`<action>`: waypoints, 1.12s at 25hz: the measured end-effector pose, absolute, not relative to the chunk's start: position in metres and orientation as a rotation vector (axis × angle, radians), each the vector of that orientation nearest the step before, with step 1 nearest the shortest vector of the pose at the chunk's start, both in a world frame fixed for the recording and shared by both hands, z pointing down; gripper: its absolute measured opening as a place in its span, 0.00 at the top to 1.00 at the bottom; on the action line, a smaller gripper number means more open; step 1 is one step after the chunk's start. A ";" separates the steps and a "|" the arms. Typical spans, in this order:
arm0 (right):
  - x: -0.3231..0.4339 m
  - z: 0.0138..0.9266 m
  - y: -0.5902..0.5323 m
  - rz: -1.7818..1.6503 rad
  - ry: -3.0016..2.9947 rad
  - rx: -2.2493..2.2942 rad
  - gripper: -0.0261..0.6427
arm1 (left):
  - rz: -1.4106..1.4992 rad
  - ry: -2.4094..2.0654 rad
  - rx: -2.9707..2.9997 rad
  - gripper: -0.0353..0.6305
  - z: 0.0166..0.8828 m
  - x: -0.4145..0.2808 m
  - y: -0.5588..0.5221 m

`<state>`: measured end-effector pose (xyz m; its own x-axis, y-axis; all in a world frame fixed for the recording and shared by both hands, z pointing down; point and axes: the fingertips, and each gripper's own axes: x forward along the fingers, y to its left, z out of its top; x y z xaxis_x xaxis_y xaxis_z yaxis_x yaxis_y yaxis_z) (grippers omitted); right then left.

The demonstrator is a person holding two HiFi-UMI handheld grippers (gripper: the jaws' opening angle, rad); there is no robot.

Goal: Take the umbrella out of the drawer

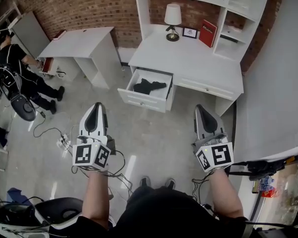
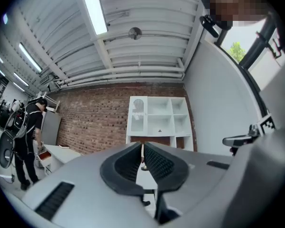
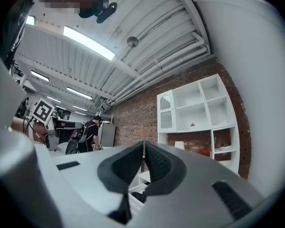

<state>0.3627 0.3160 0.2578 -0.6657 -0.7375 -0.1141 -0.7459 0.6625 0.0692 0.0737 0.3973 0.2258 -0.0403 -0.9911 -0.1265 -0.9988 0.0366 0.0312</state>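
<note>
A black folded umbrella (image 1: pixel 149 87) lies in the pulled-out drawer (image 1: pixel 145 99) at the left end of the white desk (image 1: pixel 198 63). My left gripper (image 1: pixel 96 108) and right gripper (image 1: pixel 201 109) are held side by side over the floor, well short of the desk, both pointing toward it. Each is shut with nothing between its jaws. In the left gripper view the left gripper (image 2: pixel 142 145) has its tips touching. The right gripper (image 3: pixel 143 142) in its own view looks the same. The umbrella is not visible in either gripper view.
A lamp (image 1: pixel 172 22), a small frame (image 1: pixel 190 32) and a red book (image 1: pixel 207 32) stand on the desk below white shelves (image 1: pixel 228 4). A second white table (image 1: pixel 82 46) is at the left, with a person (image 1: pixel 25 73) beside it. Cables (image 1: pixel 64 143) lie on the floor.
</note>
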 end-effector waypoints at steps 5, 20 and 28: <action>0.371 0.255 0.320 0.216 2.803 -1.196 0.76 | 0.142 2.128 -2.153 0.72 0.222 0.105 0.416; 0.330 0.282 0.293 0.081 2.886 -1.092 0.61 | 0.002 2.203 -2.201 0.52 0.271 0.084 0.410; 0.282 0.280 0.237 0.079 2.864 -1.171 0.68 | 0.091 2.238 -2.189 0.52 0.274 0.000 0.353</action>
<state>0.2817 0.2372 0.2803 -0.7125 -0.6989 -0.0624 -0.7013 0.7123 0.0295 -0.0004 0.3532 0.2745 -0.0231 -0.9986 -0.0475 -0.9992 0.0215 0.0343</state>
